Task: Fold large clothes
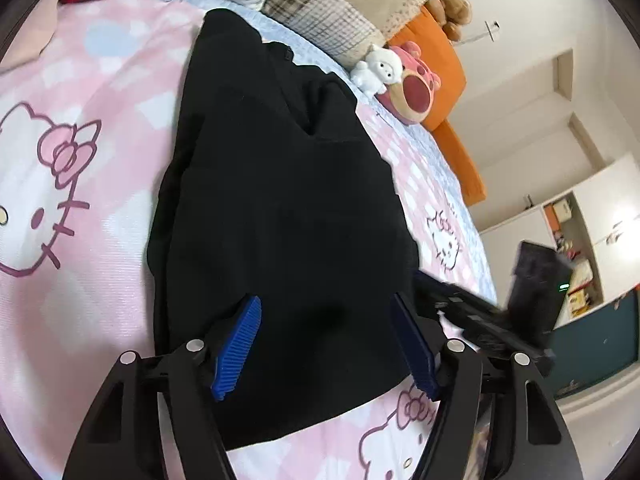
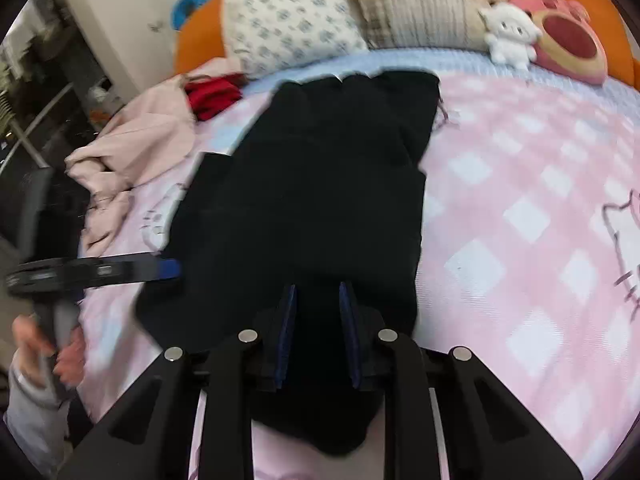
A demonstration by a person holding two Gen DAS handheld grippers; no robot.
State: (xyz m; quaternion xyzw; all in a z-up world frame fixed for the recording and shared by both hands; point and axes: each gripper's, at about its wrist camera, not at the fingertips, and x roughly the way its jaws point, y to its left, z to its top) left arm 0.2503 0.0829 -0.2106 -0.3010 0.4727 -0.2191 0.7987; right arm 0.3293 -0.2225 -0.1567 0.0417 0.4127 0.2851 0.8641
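Note:
A large black garment lies lengthwise on the pink Hello Kitty bedspread, partly folded into a long strip. My left gripper is open, its blue pads spread wide over the garment's near end, holding nothing. In the right wrist view the same garment runs toward the pillows. My right gripper has its jaws narrowed over the garment's near hem, with black cloth between the pads. The left gripper shows at the left beside the garment's edge. The right gripper shows blurred at the right.
Pillows and plush toys line the head of the bed against an orange headboard. A pale pink garment and a red one lie at the left. Cupboards stand beyond the bed.

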